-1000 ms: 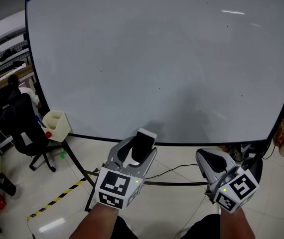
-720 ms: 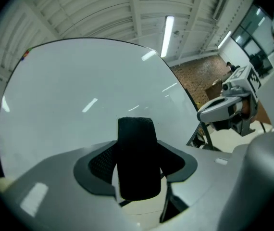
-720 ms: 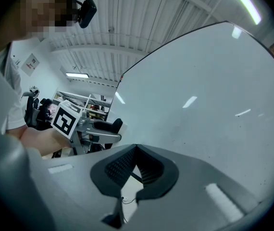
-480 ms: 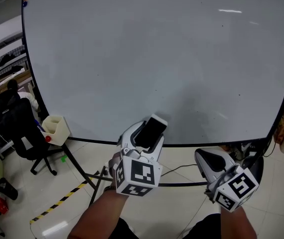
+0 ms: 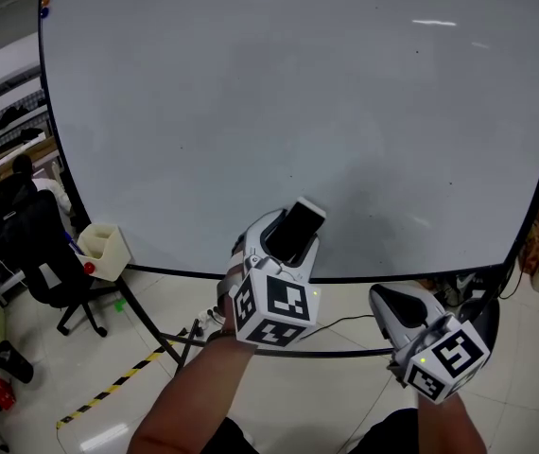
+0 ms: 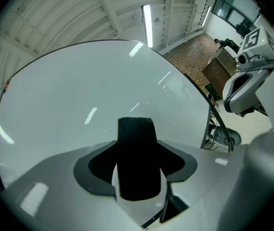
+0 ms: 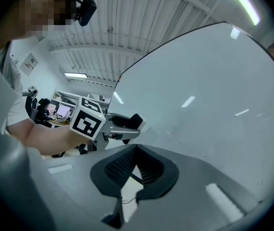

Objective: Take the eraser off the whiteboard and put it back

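We're looking down at both arms now. The left forearm comes up from the bottom of the head view, and the left gripper (image 5: 281, 246) points level at the whiteboard (image 5: 298, 83), rolled so one corner of its marker cube turns towards us. Its jaws are clamped on the eraser (image 5: 300, 223), which sticks out past the fingertips in front of the board's lower edge. The right gripper (image 5: 388, 301) sits low at the right, aimed at the same edge, with its jaws closed on nothing (the tips meet in its own view).

The left gripper view gives us what the head view can't: the eraser's black felt face standing upright between the two dark pads, with white board behind it. The other gripper shows at that view's upper right.

The right gripper view catches the left one side-on. From there the eraser's end looks a little clear of the board, though we can't be sure of it. Desks and a monitor show far behind.

Only the head view takes in the floor: an office chair (image 5: 47, 244), a white holder (image 5: 104, 249) by the board's left edge, and striped tape (image 5: 109, 383)
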`<state>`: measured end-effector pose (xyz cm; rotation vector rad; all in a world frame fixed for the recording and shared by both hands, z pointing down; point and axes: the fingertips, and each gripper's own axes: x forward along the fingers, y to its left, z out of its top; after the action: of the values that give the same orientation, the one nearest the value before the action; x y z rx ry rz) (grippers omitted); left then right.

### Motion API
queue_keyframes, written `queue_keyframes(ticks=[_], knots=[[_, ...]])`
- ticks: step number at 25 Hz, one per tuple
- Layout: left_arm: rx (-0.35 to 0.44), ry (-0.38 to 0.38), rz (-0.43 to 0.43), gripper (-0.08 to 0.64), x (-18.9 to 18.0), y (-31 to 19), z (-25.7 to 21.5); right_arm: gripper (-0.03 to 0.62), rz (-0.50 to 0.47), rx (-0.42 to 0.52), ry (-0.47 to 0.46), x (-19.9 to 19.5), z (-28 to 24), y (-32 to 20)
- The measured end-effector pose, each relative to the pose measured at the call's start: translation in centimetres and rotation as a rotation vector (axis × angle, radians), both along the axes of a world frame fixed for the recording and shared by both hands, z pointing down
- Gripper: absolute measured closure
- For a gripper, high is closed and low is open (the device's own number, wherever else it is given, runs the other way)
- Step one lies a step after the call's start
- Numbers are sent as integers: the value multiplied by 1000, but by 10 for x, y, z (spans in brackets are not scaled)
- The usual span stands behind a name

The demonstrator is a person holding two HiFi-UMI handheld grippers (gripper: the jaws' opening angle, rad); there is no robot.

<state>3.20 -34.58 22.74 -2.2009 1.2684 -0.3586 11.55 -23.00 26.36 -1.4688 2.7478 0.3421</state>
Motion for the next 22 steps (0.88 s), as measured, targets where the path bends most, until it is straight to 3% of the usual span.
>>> queue_keyframes(ticks=[11,22], knots=[[16,-15,26,284,29,-19,-21,591,-6,-10,-19,3,1,-1],[48,-30,-8,284,39,-37,-37,591,-5,-14,-19,7,3,0]])
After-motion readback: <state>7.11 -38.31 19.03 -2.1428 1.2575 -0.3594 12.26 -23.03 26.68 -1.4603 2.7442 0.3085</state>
